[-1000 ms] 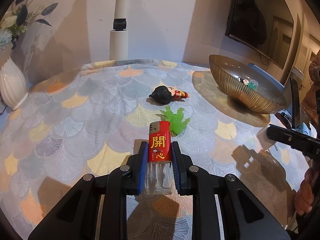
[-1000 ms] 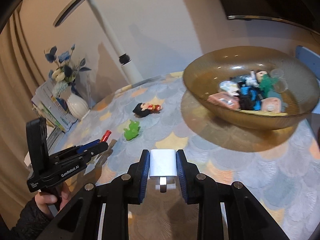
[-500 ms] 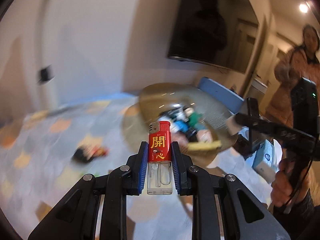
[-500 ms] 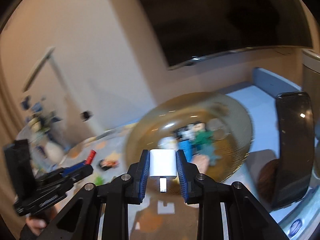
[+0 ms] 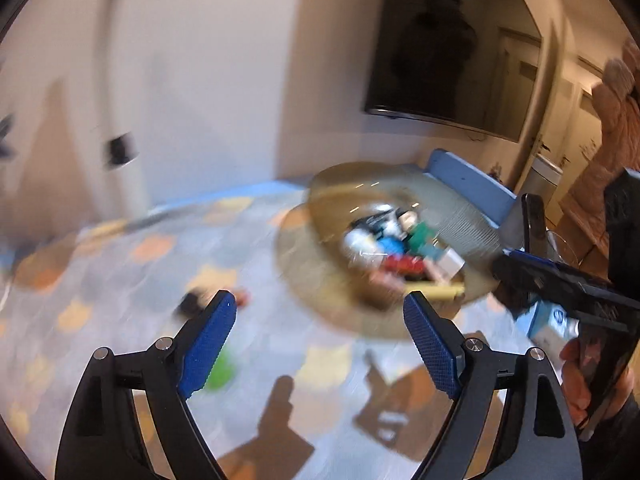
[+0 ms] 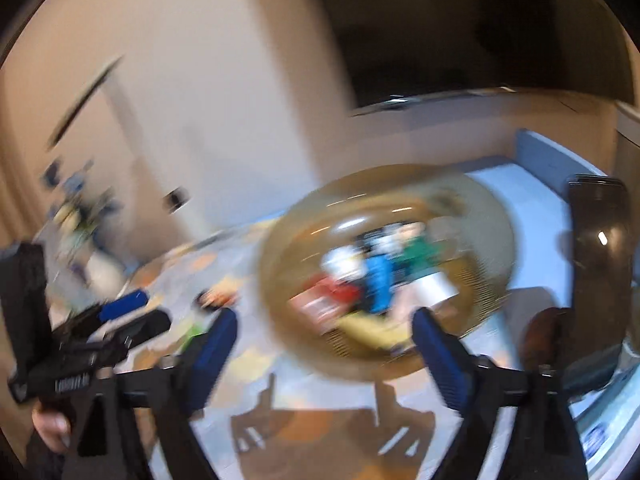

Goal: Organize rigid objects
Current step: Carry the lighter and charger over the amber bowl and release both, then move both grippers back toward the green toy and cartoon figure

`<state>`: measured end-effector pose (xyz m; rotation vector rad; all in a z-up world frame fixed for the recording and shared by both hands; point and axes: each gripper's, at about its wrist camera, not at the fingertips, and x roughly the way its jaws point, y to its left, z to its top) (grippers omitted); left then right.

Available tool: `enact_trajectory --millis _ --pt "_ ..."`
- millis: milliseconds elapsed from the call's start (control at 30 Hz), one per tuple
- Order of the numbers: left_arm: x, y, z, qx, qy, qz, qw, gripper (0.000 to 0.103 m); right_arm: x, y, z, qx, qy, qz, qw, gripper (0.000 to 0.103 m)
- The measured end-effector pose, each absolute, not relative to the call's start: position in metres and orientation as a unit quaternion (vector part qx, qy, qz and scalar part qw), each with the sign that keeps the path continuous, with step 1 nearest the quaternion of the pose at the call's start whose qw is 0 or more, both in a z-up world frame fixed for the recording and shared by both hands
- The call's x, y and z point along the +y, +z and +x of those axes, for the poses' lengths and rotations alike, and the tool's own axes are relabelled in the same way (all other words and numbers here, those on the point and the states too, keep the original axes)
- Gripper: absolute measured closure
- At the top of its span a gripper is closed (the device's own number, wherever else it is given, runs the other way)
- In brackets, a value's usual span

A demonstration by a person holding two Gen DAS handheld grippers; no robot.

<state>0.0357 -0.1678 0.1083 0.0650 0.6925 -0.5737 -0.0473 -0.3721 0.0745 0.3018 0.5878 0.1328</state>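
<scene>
Both views are motion-blurred. My left gripper (image 5: 320, 308) is open and empty, above the patterned table in front of the amber glass bowl (image 5: 460, 208). My right gripper (image 6: 324, 320) is open and empty, just before the same bowl (image 6: 488, 216). The bowl holds several small objects, among them a red lighter (image 5: 404, 266) and a white charger cube (image 5: 452, 262), which shows in the right wrist view as well (image 6: 434, 286). A dark-haired figurine (image 5: 196, 300) and a green toy (image 5: 220, 368) lie on the table left of the bowl.
A white lamp post (image 5: 124, 152) stands at the table's back. A vase of flowers (image 6: 76, 216) stands at the far left. A blue chair (image 5: 468, 176) is behind the bowl, a dark TV (image 5: 448, 52) on the wall. A phone on a stand (image 6: 600, 248) is at right.
Both grippers have opened. The red lighter has left my left gripper and the white charger cube my right one; both now lie in the bowl. Both cameras are swinging.
</scene>
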Motion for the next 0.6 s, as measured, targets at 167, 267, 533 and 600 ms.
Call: enact_trajectory --millis 167,267,533,600 --pt "-0.09 0.098 -0.002 0.34 -0.215 0.016 0.915 0.001 -0.273 0.056 -0.058 0.312 0.128 0.035 0.941 0.009" --pt "-0.048 0.074 -0.018 0.351 -0.164 -0.005 0.922 0.001 -0.232 0.026 -0.052 0.34 0.135 -0.017 0.931 0.009" --pt "-0.005 0.031 -0.025 0.374 -0.08 0.006 0.924 0.001 -0.22 -0.006 -0.039 0.393 0.107 -0.062 0.911 0.009" --pt "-0.011 0.033 -0.027 0.355 -0.082 0.015 0.931 0.001 -0.221 -0.007 -0.035 0.405 0.107 -0.052 0.906 0.009"
